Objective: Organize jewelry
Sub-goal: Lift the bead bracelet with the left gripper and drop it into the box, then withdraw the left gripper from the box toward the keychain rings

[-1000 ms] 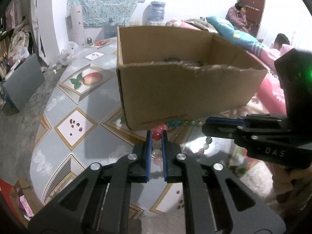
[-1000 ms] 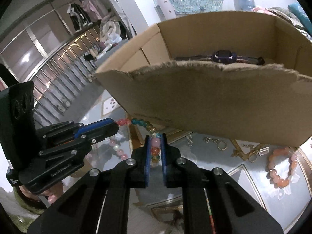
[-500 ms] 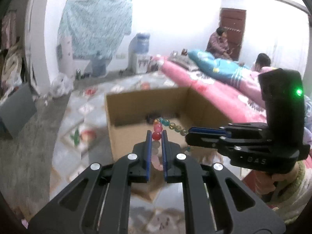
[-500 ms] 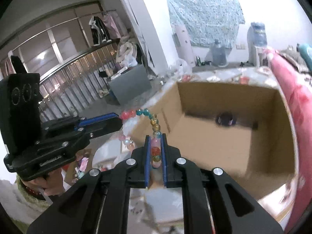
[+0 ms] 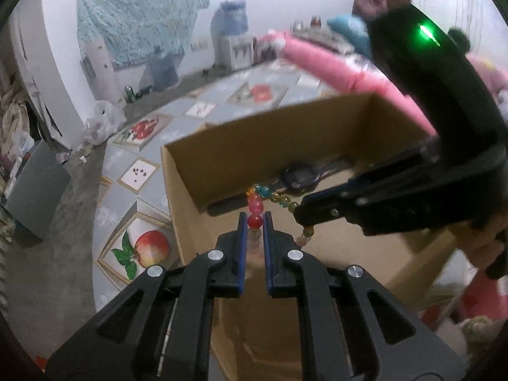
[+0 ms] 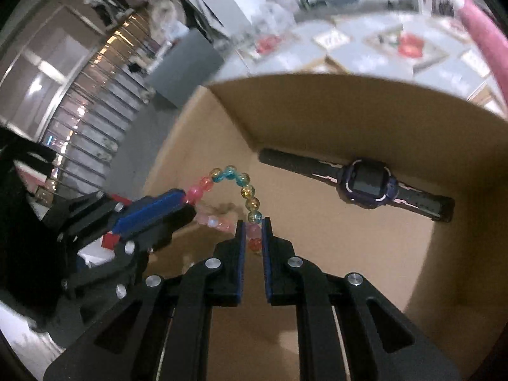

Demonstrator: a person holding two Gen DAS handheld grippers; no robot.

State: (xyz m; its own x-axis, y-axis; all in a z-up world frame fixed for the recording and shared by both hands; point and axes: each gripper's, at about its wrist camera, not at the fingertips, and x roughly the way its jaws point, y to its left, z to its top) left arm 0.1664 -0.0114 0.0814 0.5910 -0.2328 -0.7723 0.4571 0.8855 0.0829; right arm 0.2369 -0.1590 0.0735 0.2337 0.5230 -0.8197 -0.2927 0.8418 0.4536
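A bead bracelet [image 6: 236, 180] of pink, blue, yellow and red beads hangs stretched between both grippers over the open cardboard box [image 6: 349, 117]. My left gripper [image 5: 254, 222] is shut on its red and pink beads [image 5: 255, 220]. My right gripper [image 6: 254, 230] is shut on the pink and red beads at the other side. In the left wrist view the right gripper [image 5: 301, 214] comes in from the right over the box [image 5: 197, 171]. In the right wrist view the left gripper [image 6: 184, 195] enters from the left. A dark purple watch [image 6: 368, 187] lies flat on the box floor.
The box stands on a tablecloth [image 5: 139, 244] with fruit pictures. A pink quilt [image 5: 333, 63] lies beyond the box. A grey board [image 5: 35, 187] and a white bag [image 5: 101, 120] are on the floor at left. A railing [image 6: 85, 127] runs behind.
Both grippers have lifted the bracelet from the table in front of the box and carried it up over the front wall, so it now hangs above the inside of the box.
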